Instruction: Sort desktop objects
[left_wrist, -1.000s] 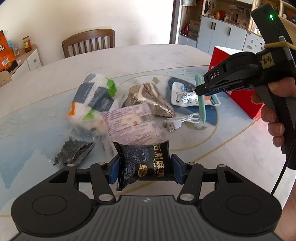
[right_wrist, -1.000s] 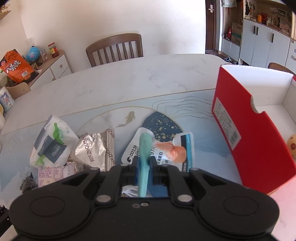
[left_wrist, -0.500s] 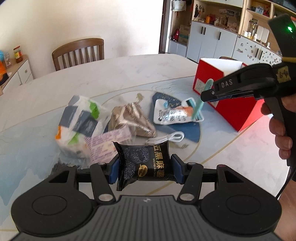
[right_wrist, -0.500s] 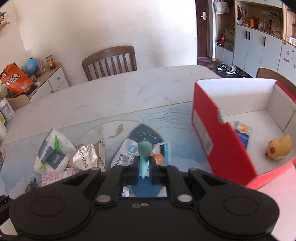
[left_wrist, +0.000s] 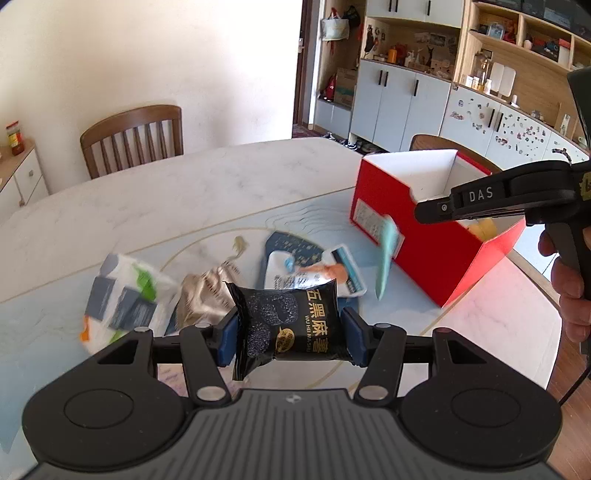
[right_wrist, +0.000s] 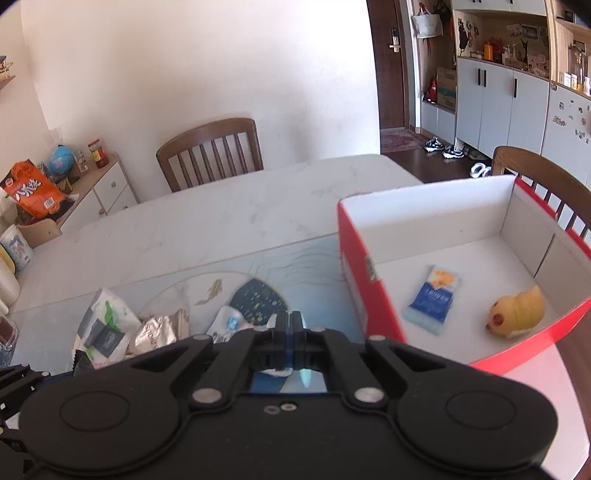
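Nearest: left fingers (left_wrist: 226, 339) clamped on black packet (left_wrist: 295, 328), pads on its two side edges, packet held clear of tabletop (left_wrist: 221, 192). Light, puffy, crinkly film, probably slick. Best gripped across the filled middle, not the crimped ends.

Beyond, on tabletop: white pouch (left_wrist: 122, 295), silver bag (left_wrist: 207, 291), flat sachet (left_wrist: 314, 273).

To the right: right gripper (right_wrist: 291, 325) with fingers pressed fully together. Teal stick (left_wrist: 386, 258) blurred just beside their tips, seemingly not gripped, close against red box (left_wrist: 424, 266). Thin, stiff, smooth: likely best taken mid-shaft.

Farthest: box interior with blue sachet (right_wrist: 432, 299) and yellow toy (right_wrist: 517, 312).
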